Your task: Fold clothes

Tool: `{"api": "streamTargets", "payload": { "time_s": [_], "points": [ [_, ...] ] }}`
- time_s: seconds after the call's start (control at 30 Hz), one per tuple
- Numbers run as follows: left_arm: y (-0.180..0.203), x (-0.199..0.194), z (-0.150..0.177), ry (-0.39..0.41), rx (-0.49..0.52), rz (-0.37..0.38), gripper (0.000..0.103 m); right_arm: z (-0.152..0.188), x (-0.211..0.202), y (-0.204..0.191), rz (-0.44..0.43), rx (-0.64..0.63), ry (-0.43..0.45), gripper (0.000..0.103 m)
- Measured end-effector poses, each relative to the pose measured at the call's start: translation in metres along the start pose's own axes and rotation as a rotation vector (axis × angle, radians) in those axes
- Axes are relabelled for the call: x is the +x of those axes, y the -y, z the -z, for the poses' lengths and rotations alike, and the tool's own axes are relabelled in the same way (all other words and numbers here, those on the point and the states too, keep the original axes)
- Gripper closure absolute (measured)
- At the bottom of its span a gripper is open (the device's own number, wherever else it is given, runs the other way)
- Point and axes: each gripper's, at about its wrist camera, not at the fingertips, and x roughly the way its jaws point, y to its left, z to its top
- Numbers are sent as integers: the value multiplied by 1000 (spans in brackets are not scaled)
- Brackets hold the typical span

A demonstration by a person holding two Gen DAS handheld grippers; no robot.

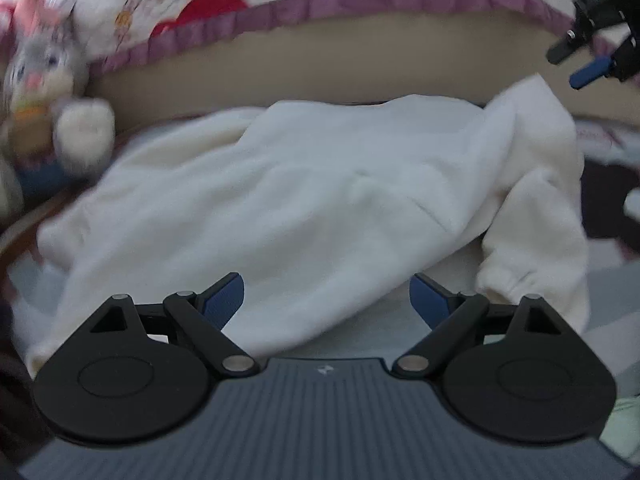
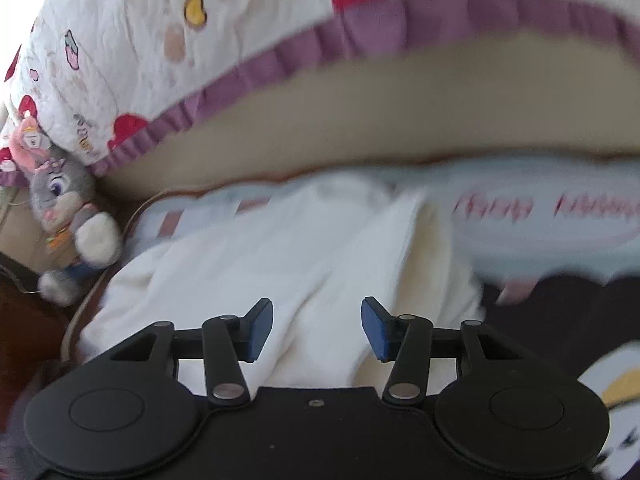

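A white fleece garment (image 1: 304,184) lies rumpled on the bed, one sleeve with its cuff (image 1: 516,276) hanging down at the right. My left gripper (image 1: 326,300) hovers over its near edge, jaws wide apart with nothing between the blue pads. The same white garment (image 2: 280,256) fills the middle of the right wrist view. My right gripper (image 2: 317,328) stands just above it, open, its pads clear of the cloth. The right gripper (image 1: 580,64) also shows in the left wrist view at the top right, beyond the sleeve.
A quilt with red prints and a purple frill (image 1: 360,4) lies behind, over a tan band (image 2: 400,120). A grey stuffed rabbit (image 2: 64,208) sits at the left. Dark fabric (image 2: 560,308) and a pale printed cloth (image 2: 540,216) lie to the right.
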Motion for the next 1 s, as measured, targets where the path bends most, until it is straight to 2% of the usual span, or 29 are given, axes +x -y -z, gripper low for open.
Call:
{"api": "streamTargets", "payload": {
  "time_s": [0.1, 0.17, 0.27, 0.3, 0.33, 0.4, 0.47, 0.63, 0.7, 0.83, 1.0],
  "points": [
    [11, 12, 6, -29, 52, 36, 12, 12, 13, 4, -59, 69, -73, 48],
    [21, 24, 11, -63, 89, 25, 12, 14, 21, 8, -59, 107, -99, 48],
    [28, 38, 13, -80, 127, 22, 14, 17, 26, 7, -35, 95, -108, 48],
    [28, 42, 13, -85, 133, 21, 32, 18, 27, 5, -30, 85, -108, 48],
    [27, 47, 14, -100, 135, 2, 65, 19, 28, 3, -24, 75, -108, 48],
    [17, 60, 19, -154, 105, -63, 97, 20, 28, 2, -14, 56, -107, 48],
    [1, 60, 21, -136, 32, -73, 99, 21, 29, 1, 0, 40, -108, 48],
    [-32, 21, 9, 60, -86, -197, 99, 19, 29, 5, 27, 48, -114, 48],
    [-45, 11, 9, 106, -151, -217, 99, 21, 20, 4, 44, 41, -94, 48],
    [-50, 13, 15, 116, -152, -312, 99, 30, 5, -5, 83, -29, -53, 42],
    [-54, 15, 12, 167, -178, -328, 99, 33, 22, -13, 87, -85, -95, 41]
  ]
}}
